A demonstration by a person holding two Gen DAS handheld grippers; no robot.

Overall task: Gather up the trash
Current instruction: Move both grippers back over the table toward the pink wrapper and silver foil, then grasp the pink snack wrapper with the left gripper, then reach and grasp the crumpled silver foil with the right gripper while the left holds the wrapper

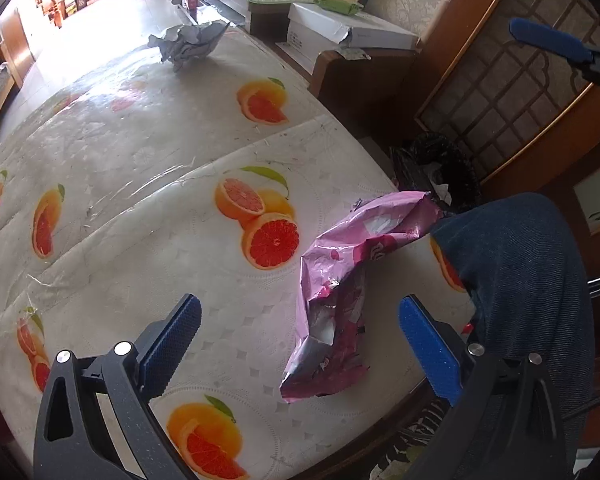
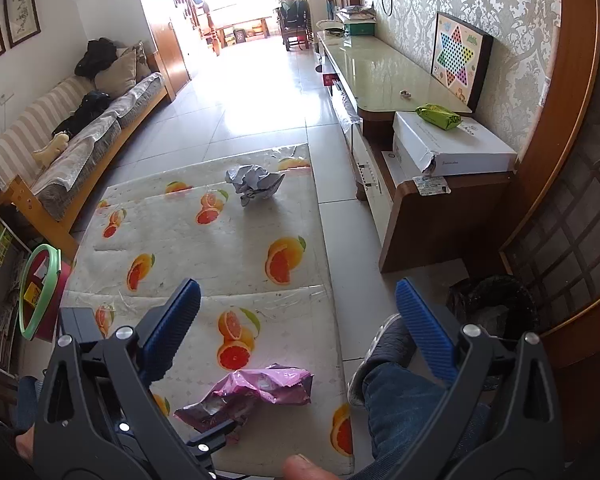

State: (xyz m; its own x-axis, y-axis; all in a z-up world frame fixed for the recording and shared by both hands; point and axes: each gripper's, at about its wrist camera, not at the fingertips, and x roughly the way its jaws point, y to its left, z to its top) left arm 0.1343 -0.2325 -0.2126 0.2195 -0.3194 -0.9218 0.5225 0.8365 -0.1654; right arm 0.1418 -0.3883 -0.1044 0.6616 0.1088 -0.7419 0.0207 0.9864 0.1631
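Note:
A crumpled pink foil wrapper (image 1: 340, 292) lies near the table's right edge, and shows low in the right wrist view as the pink wrapper (image 2: 252, 396). My left gripper (image 1: 300, 336) hangs open just above and short of it, blue pads either side. A crumpled grey-white paper ball (image 1: 190, 44) rests at the far end of the table, seen too as the paper ball (image 2: 254, 184). My right gripper (image 2: 298, 320) is open and empty, held high over the table's near right corner. A black-lined trash bin (image 2: 496, 304) stands on the floor to the right.
The table wears a fruit-print cloth (image 1: 140, 160) under clear plastic. A person's knee in blue jeans (image 1: 520, 280) and a shoe (image 2: 392, 344) sit beside the table's right edge. A wooden cabinet (image 2: 440, 216) with a white box (image 2: 456, 144) stands right; a sofa (image 2: 80, 140) left.

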